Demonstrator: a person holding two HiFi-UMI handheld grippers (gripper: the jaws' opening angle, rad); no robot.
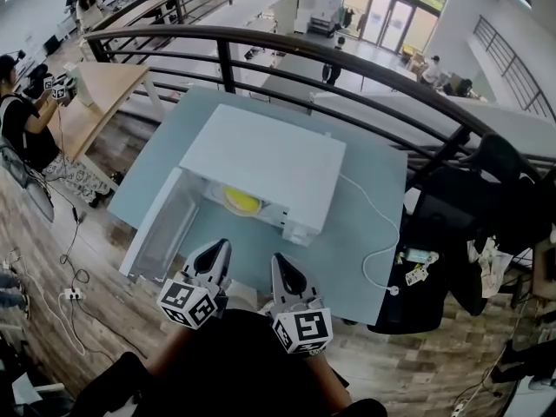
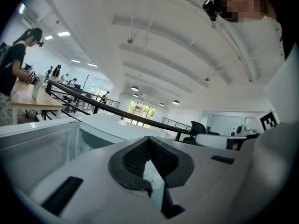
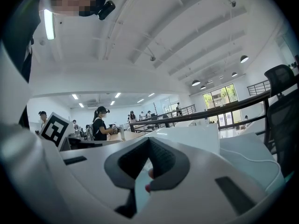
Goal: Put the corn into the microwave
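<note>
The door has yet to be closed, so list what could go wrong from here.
1. The door stands wide open at the microwave's left. With its jaws shut, the left gripper can only push it, and may slip or slam it.
2. The corn lies near the cavity's front; a hard close could jolt it.
3. The white cable trails across the table at the right, where the right gripper could snag it.

Light: bright, even; daylight via glass doors + ceiling strip lamp.
Glare: microwave top washed-out white.
Shadows: soft, faint.
Edges: strong fisheye bend, dark corners in both gripper views.
Focus: near fgd soft, far bkgd slightly soft; head view sharp mid-frame.
</note>
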